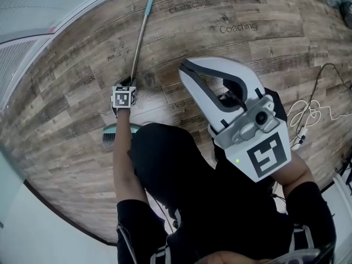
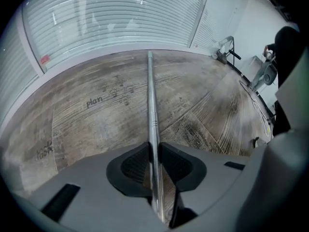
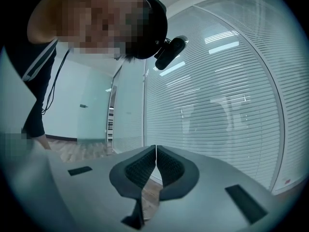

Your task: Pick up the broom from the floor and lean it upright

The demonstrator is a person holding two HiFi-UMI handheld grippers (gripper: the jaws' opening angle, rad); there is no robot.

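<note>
The left gripper [image 2: 154, 153] points steeply down and is clenched on the broom [image 1: 141, 32], its pads pressing the metal handle [image 2: 151, 95] from both sides. The broom lies flat on the floor [image 1: 264, 43]. From the grip its long axis runs away toward 12 to 1 o'clock in the head view, while the teal brush head [image 1: 113, 131] sits close behind at about 6 o'clock, toward the person. The hold is therefore low on the handle, and raising it will likely mean swinging the long free end up about the brush head. Off at 3 o'clock, the right gripper [image 3: 155, 153] is held level in the air, clenched on nothing and well apart from the broom. The floor is wood-look plank printed with words. A wall of blinds [image 2: 120, 18] stands beyond the handle's far tip at 12 o'clock, a likely leaning place, and cables [image 1: 313, 111] lie far right.
</note>
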